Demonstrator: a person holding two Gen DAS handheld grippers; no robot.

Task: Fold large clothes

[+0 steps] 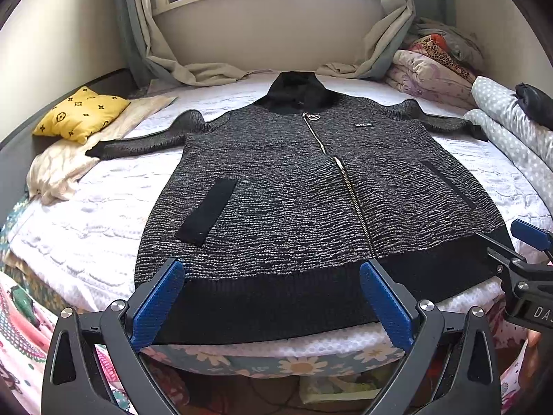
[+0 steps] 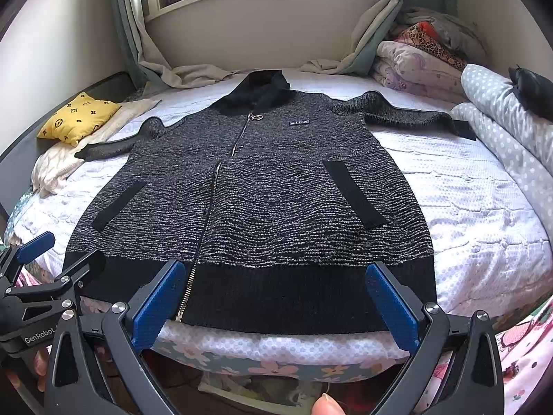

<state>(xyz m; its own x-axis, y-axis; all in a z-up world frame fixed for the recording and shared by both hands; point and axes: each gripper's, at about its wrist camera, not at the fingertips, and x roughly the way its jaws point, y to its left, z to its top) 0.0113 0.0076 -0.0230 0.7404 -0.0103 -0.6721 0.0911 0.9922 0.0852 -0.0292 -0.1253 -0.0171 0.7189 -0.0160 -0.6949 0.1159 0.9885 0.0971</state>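
- A dark knit jacket point(image 1: 293, 180) is lying flat on the bed point(image 1: 103, 214), zipped, sleeves spread out — hem at the near edge.
- The left gripper point(image 1: 273, 297) is hovering over the hem with its jaws standing wide apart, gripping nothing.
- The right gripper point(image 2: 276, 301) is hanging likewise — wide open, empty.
- A yellow pillow point(image 1: 81, 114) is sitting far left.

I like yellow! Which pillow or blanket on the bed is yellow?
The small pillow at the bed's far left, with dark printed symbols. The other bedding is cream, floral or dotted.
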